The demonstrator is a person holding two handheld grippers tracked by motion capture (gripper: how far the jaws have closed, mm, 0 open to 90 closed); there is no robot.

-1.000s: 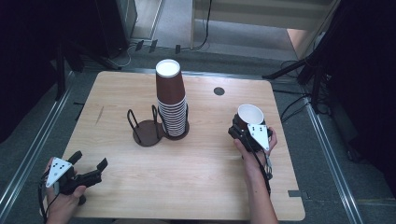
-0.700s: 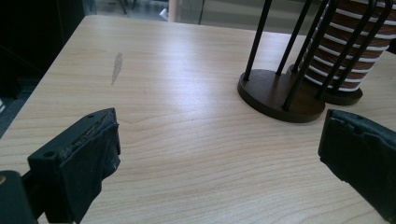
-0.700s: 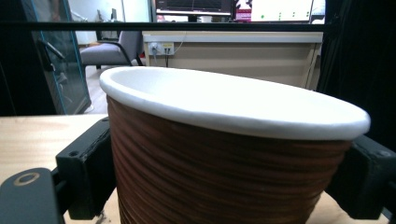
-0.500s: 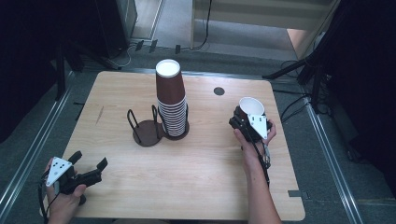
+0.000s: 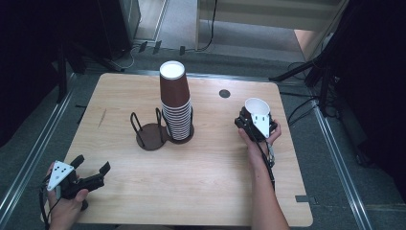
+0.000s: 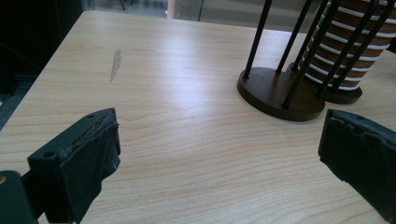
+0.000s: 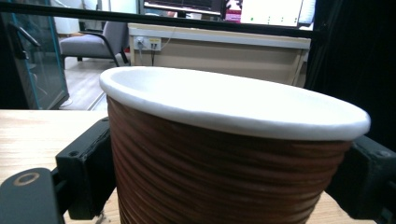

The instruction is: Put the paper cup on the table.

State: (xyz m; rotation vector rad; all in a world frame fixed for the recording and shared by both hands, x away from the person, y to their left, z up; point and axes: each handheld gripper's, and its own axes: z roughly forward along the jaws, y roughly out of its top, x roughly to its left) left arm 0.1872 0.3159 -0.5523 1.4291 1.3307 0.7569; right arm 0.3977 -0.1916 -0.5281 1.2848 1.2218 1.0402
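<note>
While upright, brown cup [image 7: 224, 154] sits clamped between right gripper [image 5: 253, 125] jaws.

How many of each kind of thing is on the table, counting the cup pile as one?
Cup stacks: 1, the stack of brown cups, upside down
Single cups: 1, the brown cup in the right gripper
Wire holders: 1, the empty holder
Grippers: 2, with the left gripper
Total: 5

The high view looks down over the pale wooden table [image 5: 201, 163]; both gripper views skim low, the left sharing its dark wire cup stand [image 5: 152, 132] [image 6: 280, 91].
</note>
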